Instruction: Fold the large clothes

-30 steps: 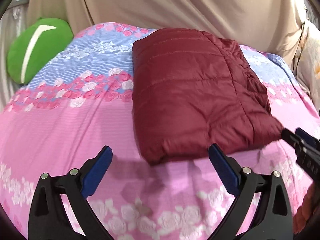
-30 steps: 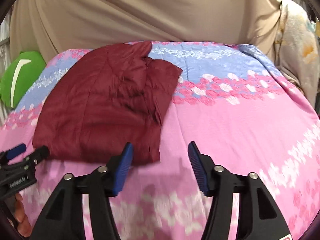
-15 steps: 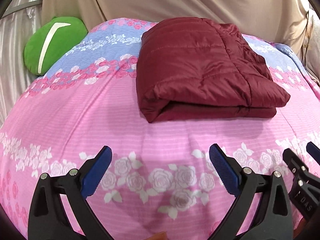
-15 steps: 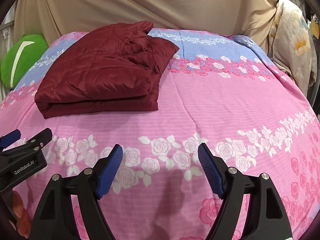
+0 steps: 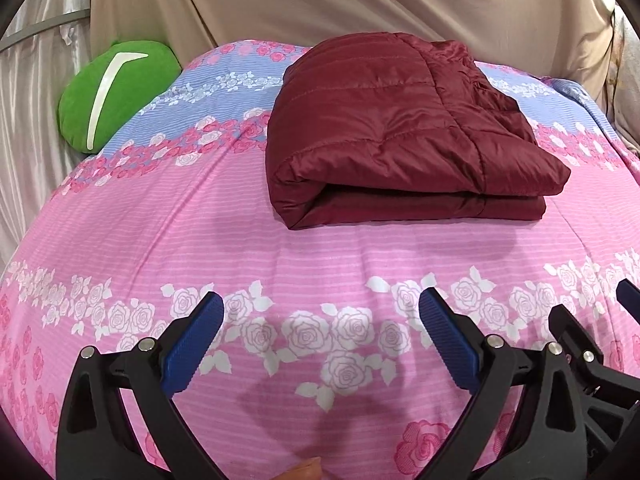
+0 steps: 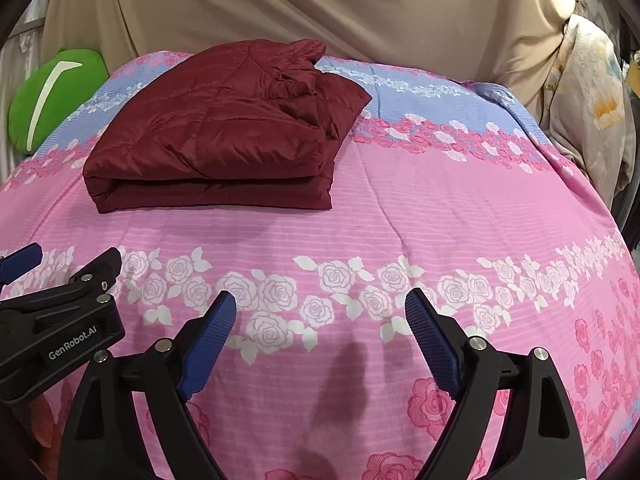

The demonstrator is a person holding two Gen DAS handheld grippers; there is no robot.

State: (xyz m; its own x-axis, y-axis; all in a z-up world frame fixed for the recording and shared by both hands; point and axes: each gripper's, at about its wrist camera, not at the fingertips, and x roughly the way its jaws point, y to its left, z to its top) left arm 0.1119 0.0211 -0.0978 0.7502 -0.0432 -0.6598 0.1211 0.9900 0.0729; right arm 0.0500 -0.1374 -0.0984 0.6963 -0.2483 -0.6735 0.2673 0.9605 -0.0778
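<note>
A dark red quilted jacket (image 5: 400, 132) lies folded into a thick rectangle on the pink flowered bedspread (image 5: 160, 240); in the right wrist view the jacket (image 6: 224, 136) sits at the upper left. My left gripper (image 5: 320, 316) hovers open over bare bedspread, well short of the jacket's near folded edge. My right gripper (image 6: 320, 316) is likewise back from the jacket, its jaws still opening with nothing between them. The right gripper's fingers (image 5: 576, 332) show at the left view's right edge, the left gripper's fingers (image 6: 96, 268) at the right view's left edge.
A green cushion (image 5: 116, 92) with a white stripe rests at the bed's far left. Beige draped cloth (image 5: 360, 0) hangs behind the bed. A pale flowered fabric (image 6: 592, 100) hangs at the far right beyond the bedspread (image 6: 440, 208). A fingertip (image 5: 304, 472) peeks in at the bottom.
Both grippers pulled back and sank away from the jacket, which now lies farther off and is seen from the side. The right gripper's jaws spread wider.
</note>
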